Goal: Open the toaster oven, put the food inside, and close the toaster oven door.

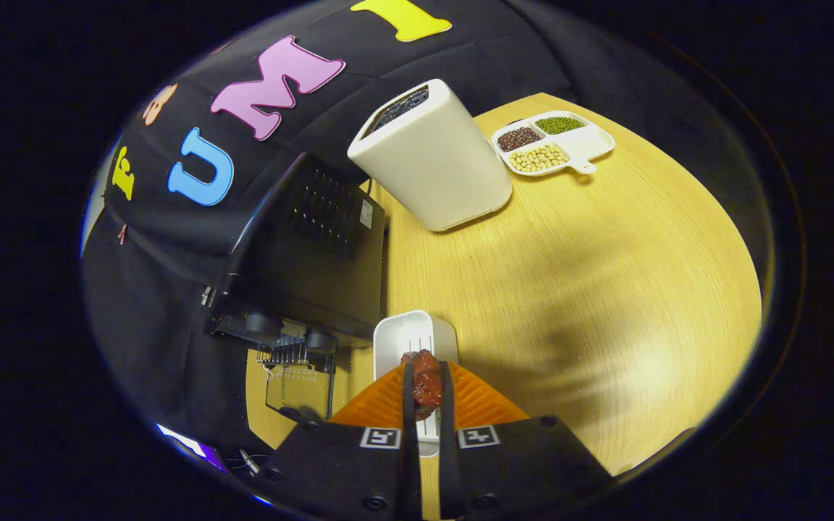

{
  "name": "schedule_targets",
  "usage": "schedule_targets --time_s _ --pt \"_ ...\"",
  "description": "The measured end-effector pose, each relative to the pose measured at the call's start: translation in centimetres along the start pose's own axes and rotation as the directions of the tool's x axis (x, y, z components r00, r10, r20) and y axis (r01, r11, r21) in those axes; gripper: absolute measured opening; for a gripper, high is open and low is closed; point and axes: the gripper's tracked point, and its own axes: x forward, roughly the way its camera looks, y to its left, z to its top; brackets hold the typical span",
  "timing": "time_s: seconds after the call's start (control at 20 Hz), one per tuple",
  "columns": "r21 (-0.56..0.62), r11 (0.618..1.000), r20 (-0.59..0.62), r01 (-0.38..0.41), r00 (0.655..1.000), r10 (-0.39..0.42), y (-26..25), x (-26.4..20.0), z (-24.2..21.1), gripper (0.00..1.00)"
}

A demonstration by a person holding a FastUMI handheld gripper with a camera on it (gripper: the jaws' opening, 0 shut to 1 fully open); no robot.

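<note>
Gripper view — gripper [426, 387] pinching lumpy meat chunk [426, 380] w/ ribbed fingers.

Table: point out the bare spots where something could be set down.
The widest bare patch of table lies between the white block, the bean dish and the gripper. It is crowded around the toaster oven and white tray, over which the gripper's fingers clamp the meat.

Nothing legible anywhere: only two square black-and-white coded markers [381, 438] on the gripper [426, 369], fingers clamped on the food [428, 389], and a pale sticker [366, 213], too small to read, on the toaster oven [316, 253].
</note>
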Motion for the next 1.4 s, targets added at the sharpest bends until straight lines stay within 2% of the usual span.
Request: schedule_targets --time_s 0.55,0.75,0.95,1.2,1.4 --pt "0.0 1.0 0.092 0.003 0.996 -0.003 4.0 -5.6 1.6 0.13" --pt "-0.025 1.0 0.16 0.018 0.987 -0.014 7.1 -7.8 1.9 0.13" --pt "0.013 0.999 0.218 0.029 0.975 -0.032 10.1 -9.4 1.3 0.13" --pt "0.058 0.998 0.301 -0.011 0.954 -0.007 15.3 -10.3 -0.9 0.13" --pt "0.095 0.993 0.349 -0.064 0.937 0.027 19.4 -9.1 -4.0 0.13"
